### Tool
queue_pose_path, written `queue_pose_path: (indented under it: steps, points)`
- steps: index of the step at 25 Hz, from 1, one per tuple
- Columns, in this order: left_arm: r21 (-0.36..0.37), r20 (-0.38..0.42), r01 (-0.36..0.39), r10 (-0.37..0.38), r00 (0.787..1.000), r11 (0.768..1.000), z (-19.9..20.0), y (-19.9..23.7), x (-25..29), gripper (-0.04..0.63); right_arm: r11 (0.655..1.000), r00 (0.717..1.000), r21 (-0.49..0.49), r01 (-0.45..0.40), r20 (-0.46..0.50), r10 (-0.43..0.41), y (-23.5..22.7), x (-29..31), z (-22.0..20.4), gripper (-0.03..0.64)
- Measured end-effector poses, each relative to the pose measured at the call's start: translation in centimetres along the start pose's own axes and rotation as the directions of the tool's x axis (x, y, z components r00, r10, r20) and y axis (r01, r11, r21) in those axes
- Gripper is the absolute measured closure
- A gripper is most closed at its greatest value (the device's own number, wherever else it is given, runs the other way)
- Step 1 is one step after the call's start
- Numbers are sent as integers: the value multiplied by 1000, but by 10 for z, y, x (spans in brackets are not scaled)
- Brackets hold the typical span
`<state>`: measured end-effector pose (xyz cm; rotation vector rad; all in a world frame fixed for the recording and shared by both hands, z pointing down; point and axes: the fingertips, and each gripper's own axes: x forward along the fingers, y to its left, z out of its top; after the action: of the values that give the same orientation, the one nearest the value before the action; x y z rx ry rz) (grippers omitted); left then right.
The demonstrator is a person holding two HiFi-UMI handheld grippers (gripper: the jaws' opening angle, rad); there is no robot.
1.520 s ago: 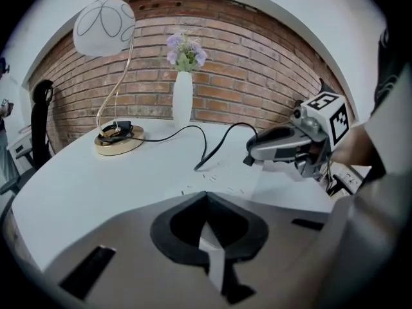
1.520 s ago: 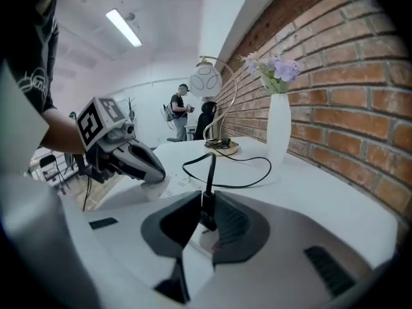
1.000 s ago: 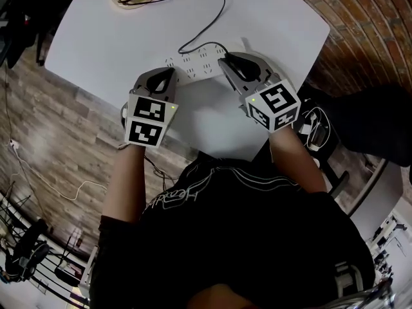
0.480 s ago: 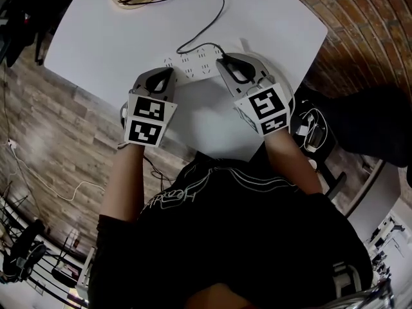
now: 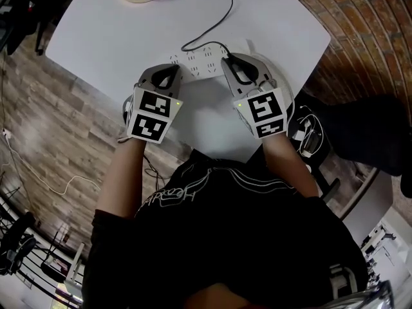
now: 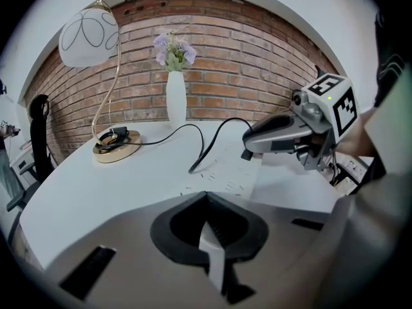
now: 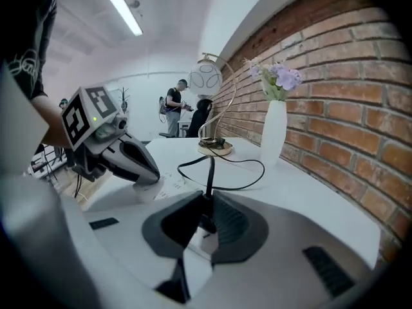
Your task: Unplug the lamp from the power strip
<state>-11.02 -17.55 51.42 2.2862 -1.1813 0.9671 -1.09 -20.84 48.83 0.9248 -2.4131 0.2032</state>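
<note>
1. The lamp stood at the far left of the white table, well apart from both claws. It had a white globe shade with thin black petal lines, a curved brass stem and a round brass base.
2. Its black cord looped across the table to the right end of the white power strip, which lay flat near the table's front edge.
3. The right claw was clamped on the lamp plug at that end, its jaws having just been closing, with the cord rising between its tips. Whether the pins were seated could not be told.
4. The left claw had its tips together, at the strip's left end.
5. A white vase of purple flowers stood by the brick wall.
</note>
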Motion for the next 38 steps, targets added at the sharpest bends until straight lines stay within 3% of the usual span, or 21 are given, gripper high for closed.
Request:
queue_pose_path:
  steps: [3,7,11,18,26,33,35,38]
  points:
    - [1,7,-6,6,1000,1000,-1,0,0,594,1000,1000,11,-12,3,12,0,0,-1,584]
    - [-5,-2,32,-32,999,999,0,0,1,594,986,997,148,-76,44,70,-7,-1,-2,584]
    - [5,-3,39,-39,999,999,0,-2,4,594,972,995,216,-94,58,83,-12,1,-6,584]
    - [24,-4,30,-30,1000,999,1,-5,4,594,1000,1000,20,3,-17,-3,-5,1,-1,588]
    - [14,-3,49,-49,999,999,0,-3,5,594,969,996,231,-88,53,77,-14,0,-4,588]
    - [16,-12,25,-25,1000,1000,1,-3,4,594,1000,1000,7,8,-20,-8,-6,2,3,589]
    - [12,-15,18,-18,1000,1000,1,-3,4,593,1000,1000,11,5,-15,-5,-6,3,3,589]
    - [6,-14,23,-23,1000,1000,0,-2,3,594,990,999,133,-38,18,36,-11,1,1,589]
